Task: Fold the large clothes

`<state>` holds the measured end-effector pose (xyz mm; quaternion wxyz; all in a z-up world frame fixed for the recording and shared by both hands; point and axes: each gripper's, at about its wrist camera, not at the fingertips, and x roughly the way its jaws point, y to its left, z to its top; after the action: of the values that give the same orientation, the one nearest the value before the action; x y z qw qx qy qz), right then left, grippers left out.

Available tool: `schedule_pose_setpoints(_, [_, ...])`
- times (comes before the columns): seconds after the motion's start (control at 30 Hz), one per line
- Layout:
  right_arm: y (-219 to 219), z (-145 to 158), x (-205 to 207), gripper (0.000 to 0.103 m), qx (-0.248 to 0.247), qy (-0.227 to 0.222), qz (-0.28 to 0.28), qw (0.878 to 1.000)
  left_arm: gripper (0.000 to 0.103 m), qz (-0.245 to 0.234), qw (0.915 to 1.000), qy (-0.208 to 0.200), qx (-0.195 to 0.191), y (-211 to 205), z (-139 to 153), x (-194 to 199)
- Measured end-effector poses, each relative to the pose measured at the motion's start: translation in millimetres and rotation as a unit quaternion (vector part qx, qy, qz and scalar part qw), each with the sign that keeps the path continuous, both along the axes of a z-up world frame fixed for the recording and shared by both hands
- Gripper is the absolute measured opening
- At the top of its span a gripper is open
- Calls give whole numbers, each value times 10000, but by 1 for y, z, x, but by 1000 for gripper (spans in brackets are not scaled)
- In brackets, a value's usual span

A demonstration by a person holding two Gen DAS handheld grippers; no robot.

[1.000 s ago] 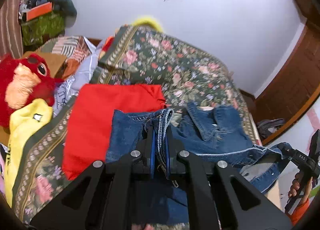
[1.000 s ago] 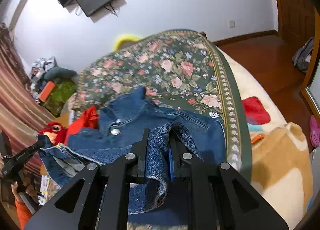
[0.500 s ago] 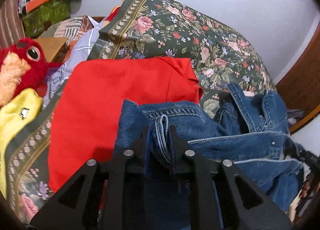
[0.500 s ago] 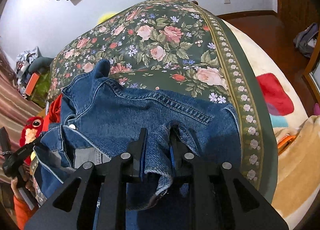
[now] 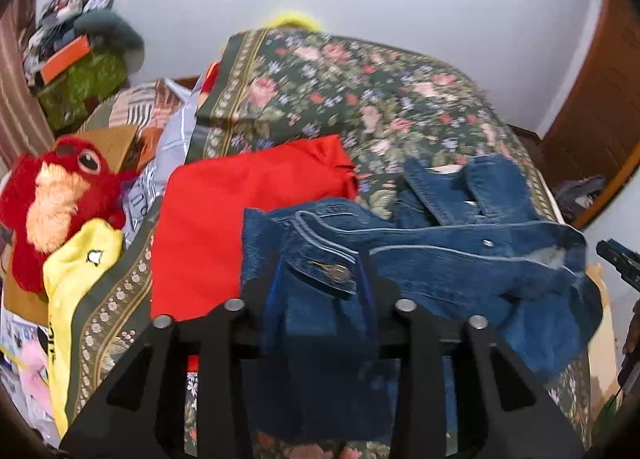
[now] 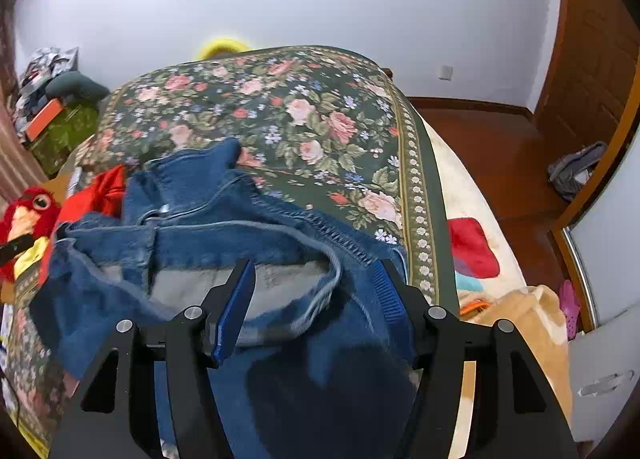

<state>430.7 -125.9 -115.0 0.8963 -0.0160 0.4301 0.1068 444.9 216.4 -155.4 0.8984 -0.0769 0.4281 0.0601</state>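
A blue denim jacket (image 5: 460, 259) lies bunched on the floral bedspread (image 5: 360, 91), folded over itself, collar toward the far side. My left gripper (image 5: 320, 275) is open, its jaws wide apart, with a denim flap lying loose between them. In the right wrist view the jacket (image 6: 240, 235) shows its grey lining. My right gripper (image 6: 316, 283) is also open, jaws wide, the jacket's hem draped between them without being pinched. The bedspread (image 6: 280, 107) stretches behind it.
A folded red garment (image 5: 240, 211) lies left of the jacket. A red plush toy (image 5: 60, 195) and a yellow cloth (image 5: 76, 271) sit at the bed's left edge. Clutter (image 5: 80, 59) is piled at the far left. A beige blanket (image 6: 520, 323) lies at the right.
Both grippers were shut on denim folds and have opened, letting go of the jacket. The jacket has settled onto the bed, and both grippers have pulled back and tilted up a little.
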Motion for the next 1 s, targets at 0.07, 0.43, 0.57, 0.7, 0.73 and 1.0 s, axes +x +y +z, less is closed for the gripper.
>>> schedule_pose_setpoints(0.07, [3, 6, -9, 58, -41, -51, 117, 9999, 42, -131, 9999, -41, 77, -10, 6, -7])
schedule_pose_setpoints(0.43, [44, -20, -44, 68, -129, 352, 953, 9947, 51, -1024, 9929, 539, 276, -71, -32, -17])
schedule_pose_setpoints(0.57, [59, -49, -39, 68, -155, 765, 1150, 9903, 51, -1051, 9904, 893, 115, -79, -62, -3])
schedule_pose_setpoints(0.7, [67, -70, -24, 68, -145, 979, 1106, 9889, 51, -990, 9900, 994, 168, -83, -79, 16])
schedule_pose_setpoints(0.73, [68, -72, -19, 68, -134, 959, 1082, 9894, 51, -974, 9903, 968, 205, -83, -82, 22])
schedule_pose_setpoints(1.0, [67, -73, 36, 68, 25, 683, 435, 9967, 52, -421, 9973, 586, 129, -57, -77, 67])
